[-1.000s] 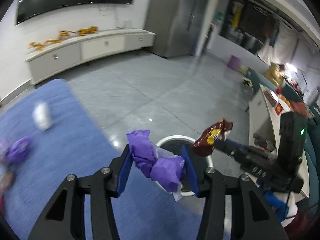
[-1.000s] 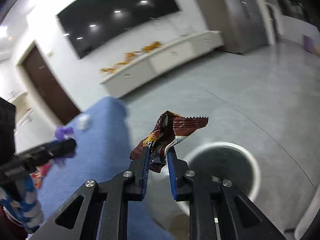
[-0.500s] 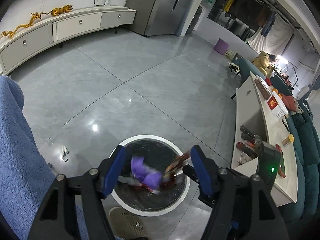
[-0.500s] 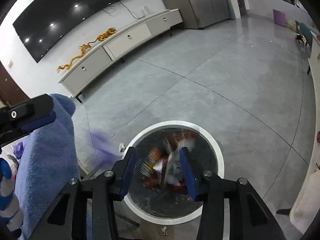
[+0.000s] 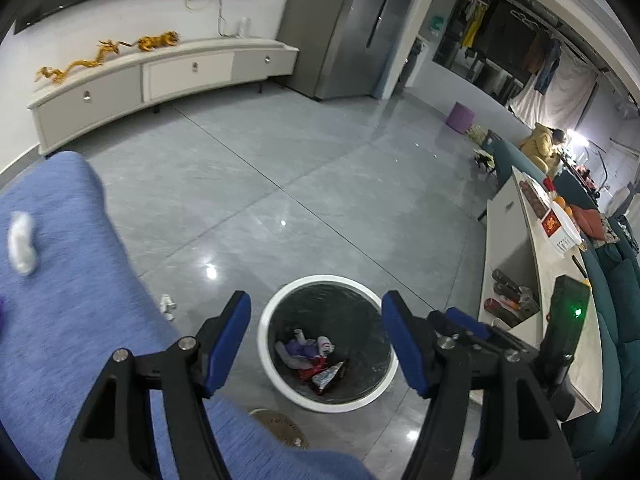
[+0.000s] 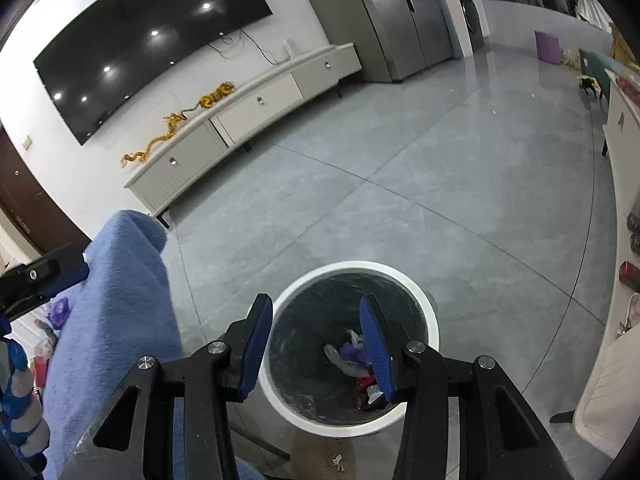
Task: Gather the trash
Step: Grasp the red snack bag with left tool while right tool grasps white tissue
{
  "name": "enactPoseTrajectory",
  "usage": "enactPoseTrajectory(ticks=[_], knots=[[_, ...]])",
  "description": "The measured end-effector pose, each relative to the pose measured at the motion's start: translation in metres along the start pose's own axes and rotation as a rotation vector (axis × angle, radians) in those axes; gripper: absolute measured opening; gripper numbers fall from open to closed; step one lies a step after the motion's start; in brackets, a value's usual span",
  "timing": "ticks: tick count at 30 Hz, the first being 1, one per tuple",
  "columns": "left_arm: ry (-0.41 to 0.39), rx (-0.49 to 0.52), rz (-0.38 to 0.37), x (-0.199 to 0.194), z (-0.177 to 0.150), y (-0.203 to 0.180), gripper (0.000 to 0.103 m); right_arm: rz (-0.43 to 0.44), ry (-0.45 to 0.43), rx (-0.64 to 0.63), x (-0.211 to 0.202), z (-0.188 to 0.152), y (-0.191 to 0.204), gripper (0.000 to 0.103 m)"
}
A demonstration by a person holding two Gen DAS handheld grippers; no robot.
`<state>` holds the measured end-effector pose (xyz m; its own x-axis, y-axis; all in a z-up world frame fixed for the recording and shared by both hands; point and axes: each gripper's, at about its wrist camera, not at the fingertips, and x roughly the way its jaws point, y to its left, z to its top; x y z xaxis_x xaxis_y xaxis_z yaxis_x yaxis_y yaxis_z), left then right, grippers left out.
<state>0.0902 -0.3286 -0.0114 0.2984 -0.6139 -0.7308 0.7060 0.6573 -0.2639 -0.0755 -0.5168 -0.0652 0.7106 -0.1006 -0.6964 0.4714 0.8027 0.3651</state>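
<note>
A round white trash bin (image 5: 280, 312) with a dark liner stands on the grey floor below both grippers; it also shows in the right wrist view (image 6: 432, 320). Inside lie a purple wrapper (image 5: 298, 349) and a red-brown snack wrapper (image 5: 324, 376), also seen in the right wrist view as the purple wrapper (image 6: 354, 354) and the snack wrapper (image 6: 370, 390). My left gripper (image 5: 316, 340) is open and empty above the bin. My right gripper (image 6: 316, 346) is open and empty above the bin. A crumpled white tissue (image 5: 22, 240) lies on the blue cloth (image 5: 72, 300).
A small white scrap (image 5: 167, 305) lies on the floor beside the blue cloth. A purple wrapper (image 6: 58, 308) and red packets (image 6: 40, 364) lie at the far left. A white counter (image 5: 532, 280) stands to the right, a TV cabinet (image 5: 160, 76) far behind.
Both grippers opened over the bin. The purple wrapper and the snack wrapper dropped out of them and now lie inside the bin.
</note>
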Motion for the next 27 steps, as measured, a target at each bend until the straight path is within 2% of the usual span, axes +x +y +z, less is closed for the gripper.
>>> enactPoseTrajectory(ticks=[7, 14, 18, 23, 27], knots=[[-0.091, -0.014, 0.067, -0.072, -0.026, 0.032, 0.066, 0.043, -0.052, -0.075, -0.036, -0.002, 0.043, 0.047], [-0.179, -0.073, 0.166, -0.142, -0.063, 0.089, 0.067, 0.097, -0.068, -0.161, -0.050, -0.005, 0.094, 0.051], [-0.237, -0.114, 0.246, -0.185, -0.086, 0.126, 0.071, 0.126, -0.066, -0.204, -0.052, -0.009, 0.121, 0.052], [-0.302, -0.162, 0.398, -0.234, -0.125, 0.179, 0.074, 0.160, -0.046, -0.269, -0.051, -0.013, 0.159, 0.053], [-0.312, -0.229, 0.506, -0.261, -0.156, 0.225, 0.074, 0.191, -0.023, -0.327, -0.047, -0.020, 0.192, 0.053]])
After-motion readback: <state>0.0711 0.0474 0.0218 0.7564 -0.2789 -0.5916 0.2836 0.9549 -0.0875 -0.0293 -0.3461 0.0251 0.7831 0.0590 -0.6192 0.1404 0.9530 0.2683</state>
